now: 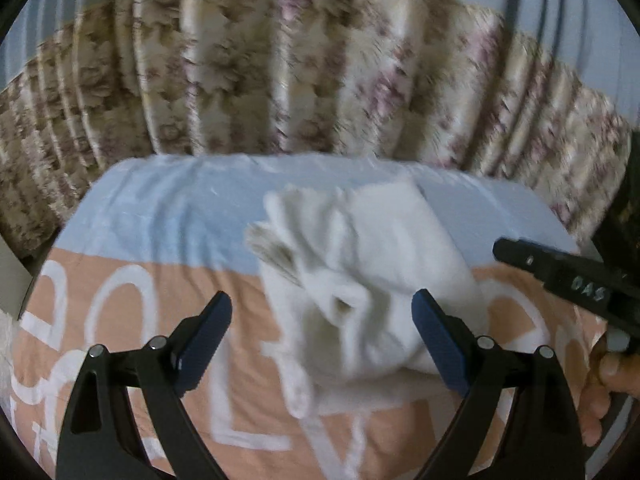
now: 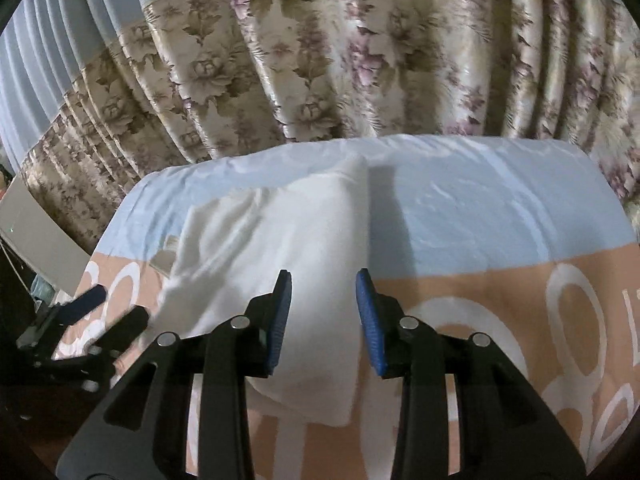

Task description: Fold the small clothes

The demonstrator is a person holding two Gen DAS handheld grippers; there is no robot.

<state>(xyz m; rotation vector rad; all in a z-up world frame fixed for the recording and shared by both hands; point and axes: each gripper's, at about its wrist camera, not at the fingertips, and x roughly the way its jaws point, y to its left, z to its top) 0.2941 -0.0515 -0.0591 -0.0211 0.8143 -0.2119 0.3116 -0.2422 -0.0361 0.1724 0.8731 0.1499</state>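
A small white garment lies bunched and partly folded on the peach and blue bedsheet. My left gripper is open and empty, its blue pads either side of the garment's near end, just above it. My right gripper is open and empty, its jaws over the near right edge of the same garment. The right gripper also shows at the right edge of the left wrist view, and the left gripper at the lower left of the right wrist view.
A floral curtain hangs close behind the bed's far edge. The sheet carries large white letters. A pale board stands at the left. The person's hand is at the right.
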